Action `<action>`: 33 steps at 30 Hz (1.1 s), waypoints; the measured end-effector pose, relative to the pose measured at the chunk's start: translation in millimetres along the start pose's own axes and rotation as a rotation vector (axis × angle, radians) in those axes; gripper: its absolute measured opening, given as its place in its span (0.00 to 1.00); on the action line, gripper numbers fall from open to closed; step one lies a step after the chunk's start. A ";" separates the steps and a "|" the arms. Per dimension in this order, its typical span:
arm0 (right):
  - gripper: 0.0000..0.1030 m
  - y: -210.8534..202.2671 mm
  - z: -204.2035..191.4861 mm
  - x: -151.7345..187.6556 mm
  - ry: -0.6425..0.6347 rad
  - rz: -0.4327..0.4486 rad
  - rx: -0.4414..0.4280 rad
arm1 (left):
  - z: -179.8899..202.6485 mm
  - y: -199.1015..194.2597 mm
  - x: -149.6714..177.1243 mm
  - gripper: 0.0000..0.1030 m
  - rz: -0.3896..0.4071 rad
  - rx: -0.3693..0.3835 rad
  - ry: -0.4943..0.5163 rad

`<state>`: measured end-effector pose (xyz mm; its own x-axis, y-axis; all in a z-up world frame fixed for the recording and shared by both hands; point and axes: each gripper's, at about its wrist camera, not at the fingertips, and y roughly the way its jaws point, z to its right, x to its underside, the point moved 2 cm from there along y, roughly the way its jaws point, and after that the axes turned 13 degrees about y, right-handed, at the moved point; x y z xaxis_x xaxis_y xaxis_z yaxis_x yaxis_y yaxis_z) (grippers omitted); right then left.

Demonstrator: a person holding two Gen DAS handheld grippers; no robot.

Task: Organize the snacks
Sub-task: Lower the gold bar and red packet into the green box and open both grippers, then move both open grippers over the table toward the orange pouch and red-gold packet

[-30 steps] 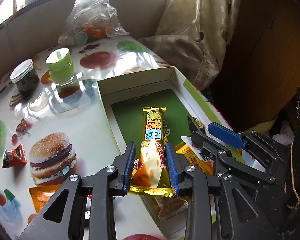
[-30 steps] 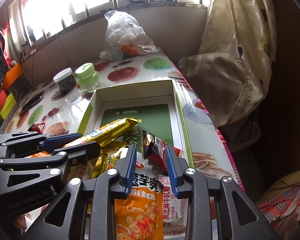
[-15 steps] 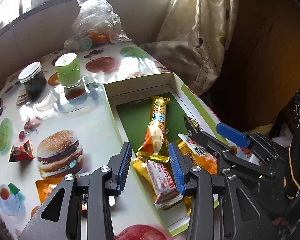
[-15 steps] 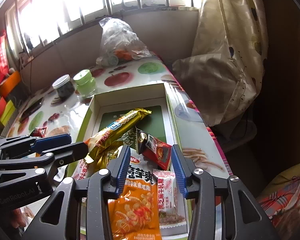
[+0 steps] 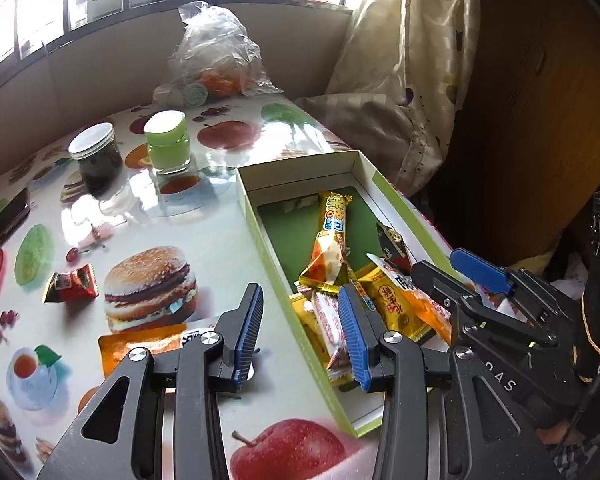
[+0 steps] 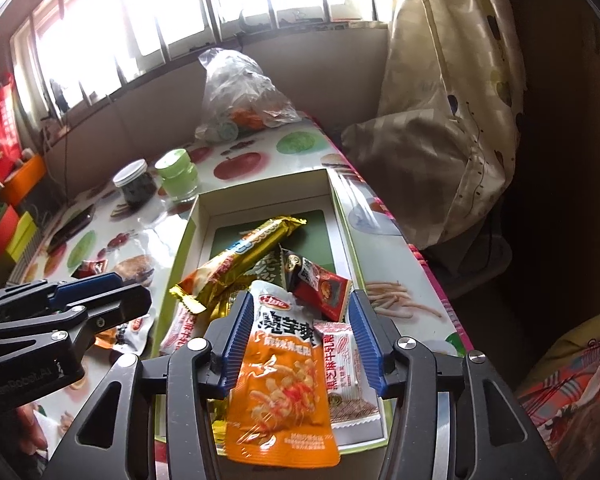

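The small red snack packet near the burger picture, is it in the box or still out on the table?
Out. The small red snack packet lies on the tablecloth left of the printed burger, apart from the box, whose wall stands farther right.

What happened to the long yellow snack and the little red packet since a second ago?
The left gripper let go of the long yellow snack bar, which now lies in the green-rimmed cardboard box. The right gripper released the small red packet; its jaws are opening. The jars stayed put.

Black hand-held gripper (image 5: pixel 300 332), blue ribbed pads (image 5: pixel 249 328), silver screws.
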<state>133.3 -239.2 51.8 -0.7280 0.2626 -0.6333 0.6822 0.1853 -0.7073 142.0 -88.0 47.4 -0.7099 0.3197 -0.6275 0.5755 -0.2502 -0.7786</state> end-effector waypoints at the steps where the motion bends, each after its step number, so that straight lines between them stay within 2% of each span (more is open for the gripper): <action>1: 0.47 -1.7 -1.1 1.0 -0.001 0.004 -0.003 | -1.0 -2.5 1.6 0.39 0.004 -0.007 -0.001; 16: 0.48 -26.4 -33.8 13.7 -0.069 0.037 -0.071 | -19.7 -28.9 24.6 0.40 0.038 -0.059 -0.023; 33: 0.49 -14.6 -69.1 32.7 -0.169 -0.017 -0.128 | -46.2 -38.2 53.3 0.40 0.023 -0.096 -0.069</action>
<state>104.2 -167.8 63.1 -0.7331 0.0983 -0.6729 0.6651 0.3099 -0.6794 100.9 -19.2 44.0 -0.7204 0.2507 -0.6467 0.6257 -0.1672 -0.7619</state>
